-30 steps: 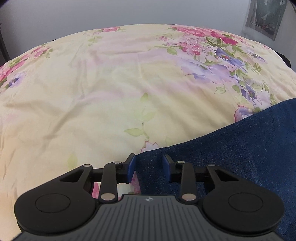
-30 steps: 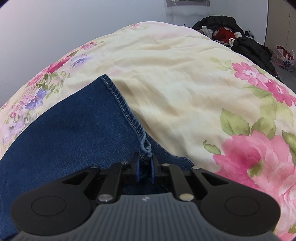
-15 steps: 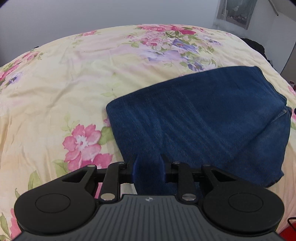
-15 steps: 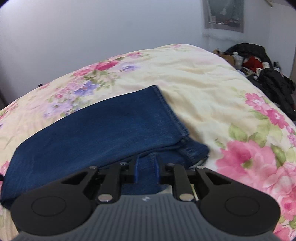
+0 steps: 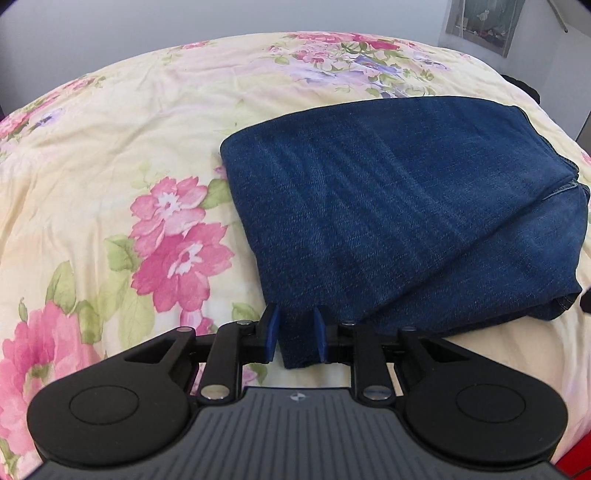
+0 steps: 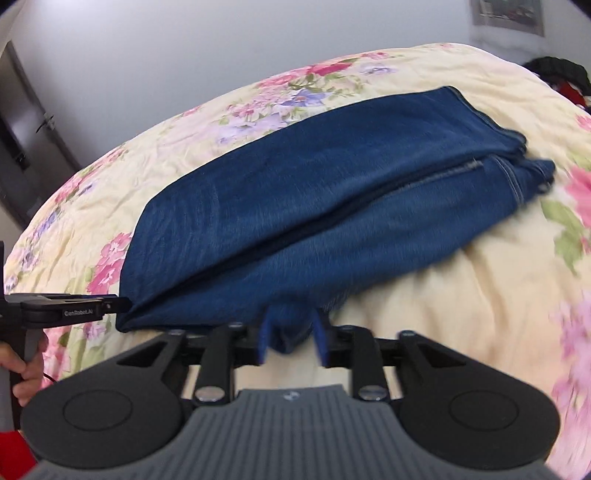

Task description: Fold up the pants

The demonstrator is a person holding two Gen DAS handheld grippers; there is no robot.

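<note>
Dark blue denim pants (image 5: pixel 388 203) lie folded in layers on a cream floral bedspread (image 5: pixel 129 147). My left gripper (image 5: pixel 295 334) is at the near left corner of the stack, jaws closing, pads pressed on the thick denim corner. In the right wrist view the pants (image 6: pixel 295 192) spread ahead, upper layer offset from the lower one. My right gripper (image 6: pixel 291 338) is at their near edge, jaws opening, a small bunch of denim loose between the pads. The left gripper (image 6: pixel 118 304) reaches in from the left edge there, held by a hand (image 6: pixel 22 373).
The bedspread (image 6: pixel 461 295) extends wide to the right of the pants and to their left. A heap of dark clothes (image 6: pixel 557 70) lies beyond the bed's far right. A dark door (image 6: pixel 18 129) stands at the left, a framed picture (image 5: pixel 484 18) on the wall.
Both grippers have drawn back toward the near side of the bed, so the whole folded stack shows. The right jaws, pinched on the hem before, have spread apart. The left jaws narrowed.
</note>
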